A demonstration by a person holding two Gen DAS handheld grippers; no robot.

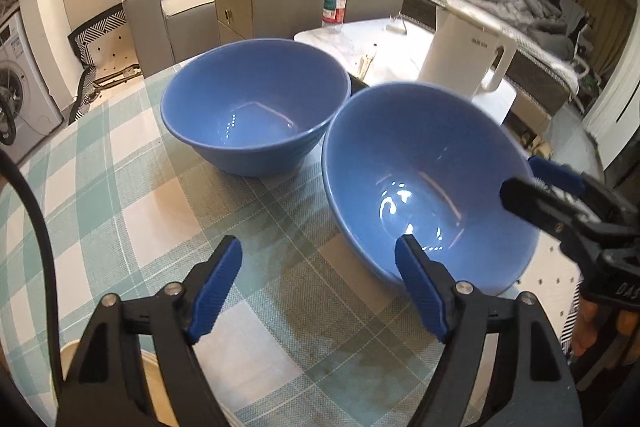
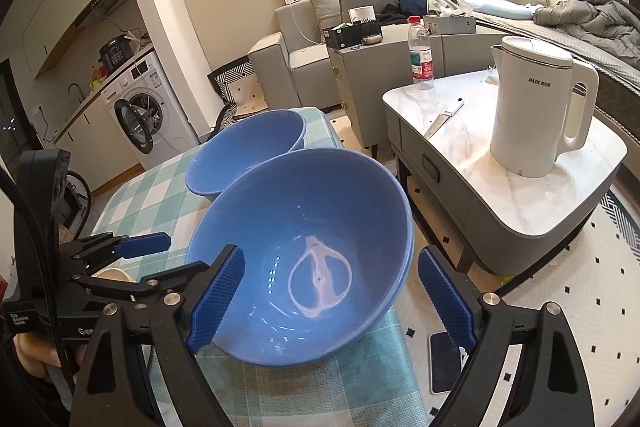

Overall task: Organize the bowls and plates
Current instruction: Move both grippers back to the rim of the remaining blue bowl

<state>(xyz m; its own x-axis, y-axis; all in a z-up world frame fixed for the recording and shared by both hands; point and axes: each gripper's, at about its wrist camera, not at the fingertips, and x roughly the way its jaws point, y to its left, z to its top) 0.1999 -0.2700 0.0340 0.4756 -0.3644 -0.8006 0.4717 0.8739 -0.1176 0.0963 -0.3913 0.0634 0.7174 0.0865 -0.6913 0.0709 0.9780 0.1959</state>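
Observation:
Two blue bowls sit on a table with a green-checked cloth. The far bowl stands upright; it also shows in the right wrist view. The near bowl is tilted toward me, at the table's right edge; it also shows in the right wrist view. My left gripper is open and empty, its right finger in front of the near bowl's rim. My right gripper is open, its jaws on either side of the near bowl's rim; it shows at the right of the left wrist view.
A white marble coffee table stands right of the cloth table with a white kettle, a water bottle and a knife. A phone lies on the patterned rug. Sofa, cabinet and washing machine behind.

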